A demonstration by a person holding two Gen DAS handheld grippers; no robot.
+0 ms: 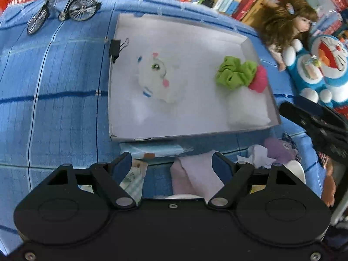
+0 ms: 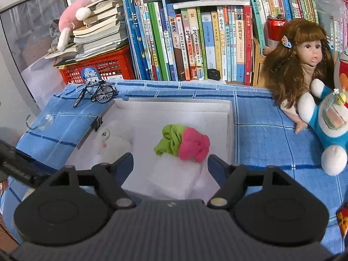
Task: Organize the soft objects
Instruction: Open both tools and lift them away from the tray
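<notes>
A shallow white box sits on a blue checked cloth. It holds a white plush toy, a green scrunchie touching a pink scrunchie, and a folded white cloth. My left gripper is open in front of the box, over a pale pink cloth that it does not grip. My right gripper is open above the white cloth, nothing pinched.
A purple plush, crumpled paper and a white cup lie near the box's front right. A doll and blue cat plush sit at the right. A model bicycle, red crate and books stand behind.
</notes>
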